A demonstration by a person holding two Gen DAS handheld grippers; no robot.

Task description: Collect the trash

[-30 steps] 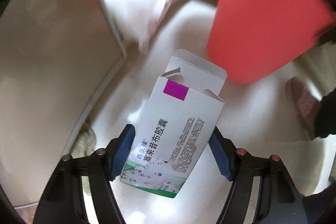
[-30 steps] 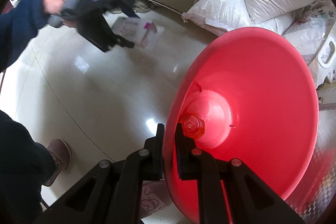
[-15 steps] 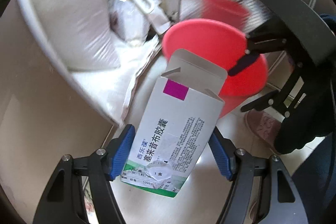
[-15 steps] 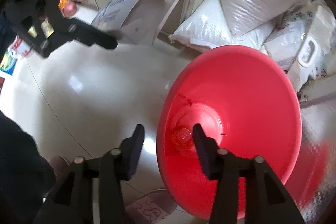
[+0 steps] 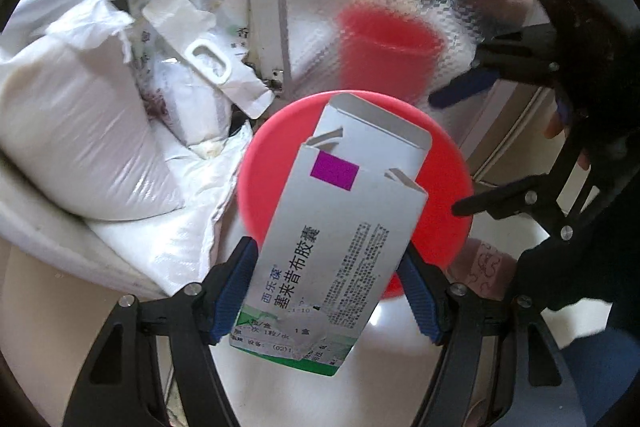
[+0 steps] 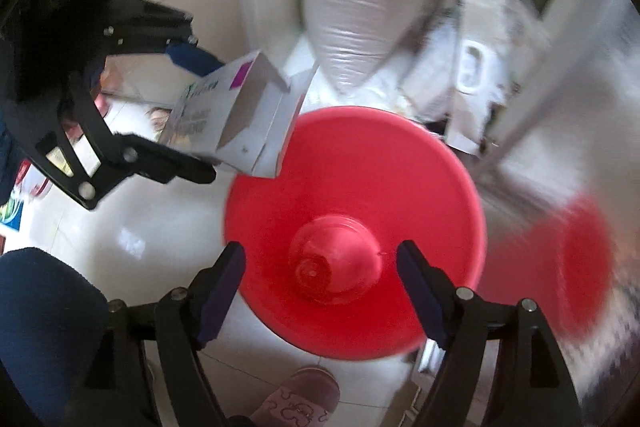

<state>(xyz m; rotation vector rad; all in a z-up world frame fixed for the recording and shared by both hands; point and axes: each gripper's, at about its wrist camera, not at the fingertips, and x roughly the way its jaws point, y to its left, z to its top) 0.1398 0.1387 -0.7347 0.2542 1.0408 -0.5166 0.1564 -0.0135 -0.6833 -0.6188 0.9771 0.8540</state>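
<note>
Between the blue pads of the left gripper (image 5: pixel 326 291), a white medicine box (image 5: pixel 340 223) is being held, flap open, tilted over the rim of a red bucket (image 6: pixel 356 227). Nearest the right camera, the right gripper (image 6: pixel 320 291) is opening its jaws, gripping nothing, above that bucket. Beyond it, white sacks (image 5: pixel 76 131) are leaning together.

Bright, even daylight; heavy fisheye warp with dark rims.
Glare on the floor (image 6: pixel 132 247); right of the right wrist view smeared by motion blur.

Right gripper (image 6: pixel 320 291) jaws opening above red bucket (image 6: pixel 400 187).
</note>
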